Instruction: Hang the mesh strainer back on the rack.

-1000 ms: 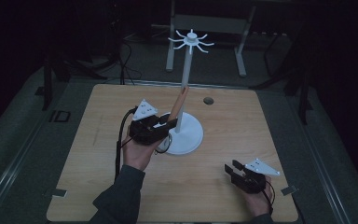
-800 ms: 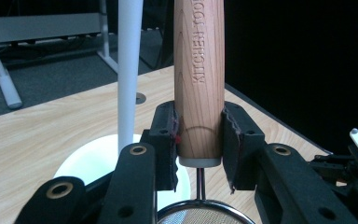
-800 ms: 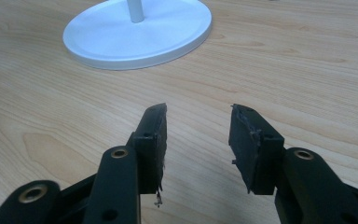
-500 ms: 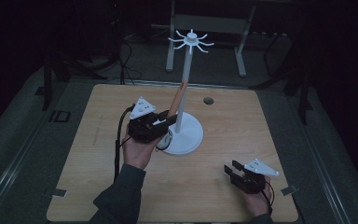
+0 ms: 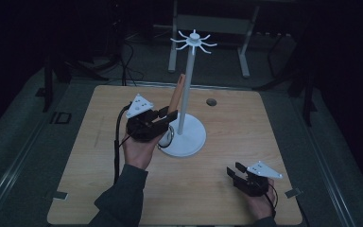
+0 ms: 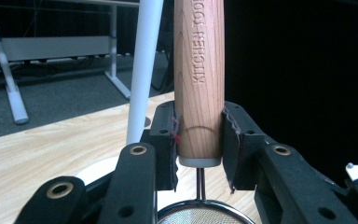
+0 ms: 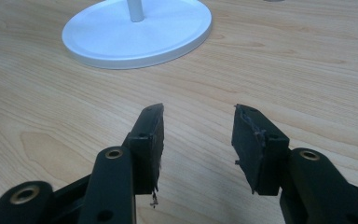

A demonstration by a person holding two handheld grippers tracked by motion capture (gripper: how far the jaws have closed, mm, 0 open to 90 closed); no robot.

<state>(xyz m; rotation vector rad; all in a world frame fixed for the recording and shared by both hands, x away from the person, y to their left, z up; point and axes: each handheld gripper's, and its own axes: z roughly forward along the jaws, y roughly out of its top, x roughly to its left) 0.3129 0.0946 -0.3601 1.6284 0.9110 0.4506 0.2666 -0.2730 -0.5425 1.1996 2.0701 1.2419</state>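
Since half a second ago the left gripper (image 5: 166, 118) has kept its place beside the white stand (image 5: 187, 94), and the wooden handle (image 6: 199, 79) tilts much as before. Its jaws are clamped on the handle's lower end; the handle is stamped KITCHEN TOOL, and a wire mesh strainer (image 6: 200, 215) hangs under it. The stand's round base (image 7: 137, 30) sits mid-table (image 5: 227, 123), touching nothing else. At the near right, the right gripper (image 7: 198, 140) has not moved, its jaws wide apart over bare wood, holding nothing.
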